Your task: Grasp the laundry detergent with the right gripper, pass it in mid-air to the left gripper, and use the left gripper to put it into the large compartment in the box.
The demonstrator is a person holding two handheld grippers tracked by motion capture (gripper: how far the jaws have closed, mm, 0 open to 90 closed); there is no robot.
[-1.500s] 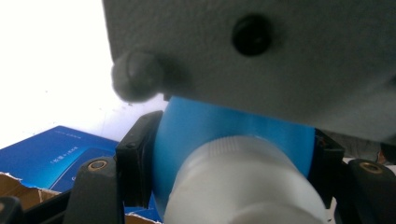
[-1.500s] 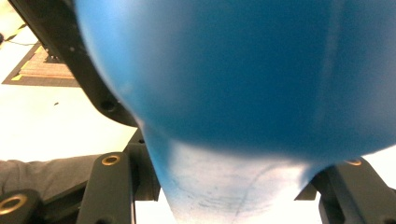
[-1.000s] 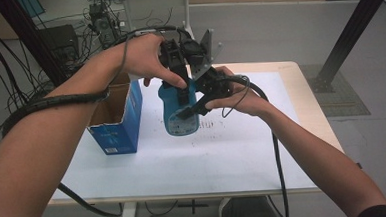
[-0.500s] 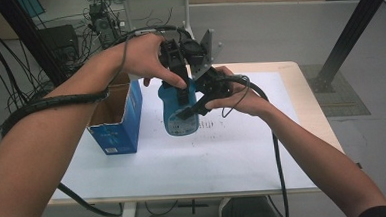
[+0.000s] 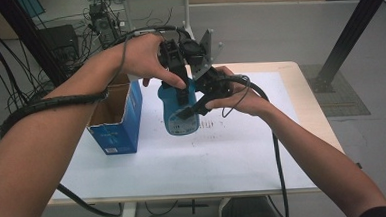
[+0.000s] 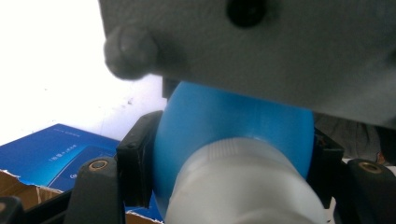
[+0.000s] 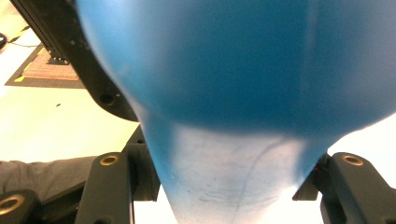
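High view: a blue plastic bottle (image 5: 180,114) with a white cap stood upright on the white tabletop (image 5: 223,157), left gripper (image 5: 182,89) clamping its top, right gripper (image 5: 193,108) its body; beside it, an open blue cardboard box (image 5: 116,120) waited, packing seemingly undone.

Lab/test rig: cable bundles (image 5: 13,58) on grey floor, black frame post (image 5: 350,35), white-topped work table (image 5: 263,155).

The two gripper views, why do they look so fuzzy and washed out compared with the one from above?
High view: evenly lit and sharp on the blue bottle. Left gripper view: the bottle sits too close to focus, and the table behind glares white. Right gripper view: the bottle's body blurs into a smooth blue mass.
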